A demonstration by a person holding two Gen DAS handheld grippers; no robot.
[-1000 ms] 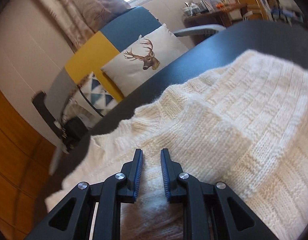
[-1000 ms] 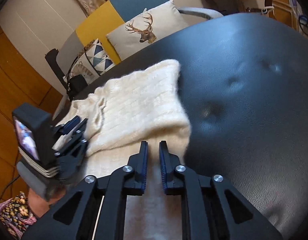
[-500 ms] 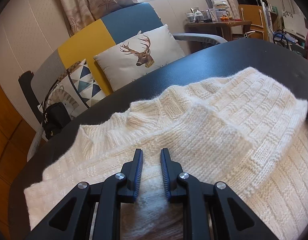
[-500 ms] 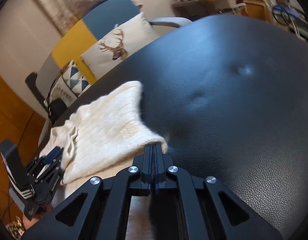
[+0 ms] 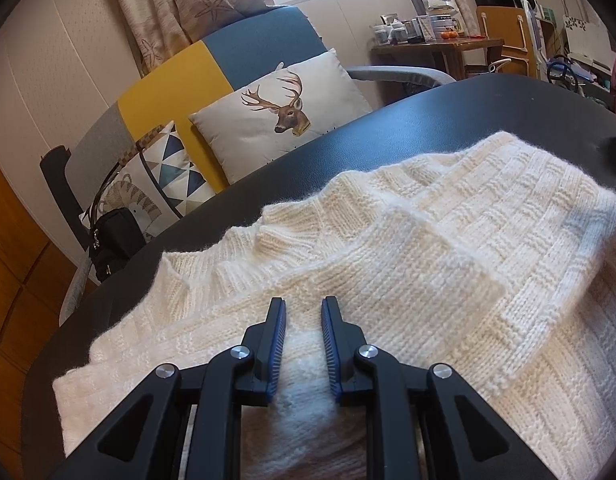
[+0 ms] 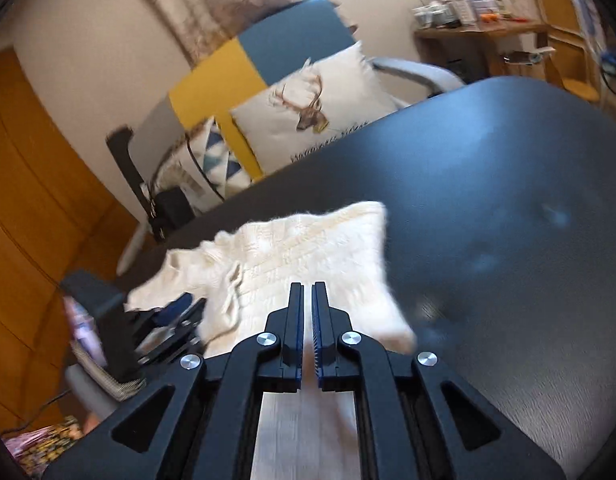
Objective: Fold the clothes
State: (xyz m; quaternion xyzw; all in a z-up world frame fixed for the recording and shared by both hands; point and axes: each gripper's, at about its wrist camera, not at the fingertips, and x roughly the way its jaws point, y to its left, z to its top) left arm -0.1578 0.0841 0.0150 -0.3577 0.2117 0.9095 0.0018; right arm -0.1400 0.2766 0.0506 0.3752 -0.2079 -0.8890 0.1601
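Observation:
A cream chunky-knit sweater [image 5: 428,264] lies partly folded on a black padded tabletop [image 5: 388,140], one layer doubled over the body. My left gripper [image 5: 303,304] sits low over the sweater's near edge, with a thick bunch of knit pinched between its fingers. In the blurred right wrist view, the sweater [image 6: 308,240] rises toward my right gripper [image 6: 307,286]. Its jaws stand almost together with a strip of white knit between them. The left gripper [image 6: 168,320] shows at the sweater's left end.
Bare black tabletop [image 6: 508,200] stretches to the right of the sweater. Behind the table stands a blue, yellow and grey sofa with a deer cushion [image 5: 284,120] and a black bag [image 5: 112,240]. A wooden side table [image 5: 436,46] is at the back right.
The right gripper closed on the sweater's near right edge and now moves with it, blurring the view. The left gripper kept its hold and tilted level.

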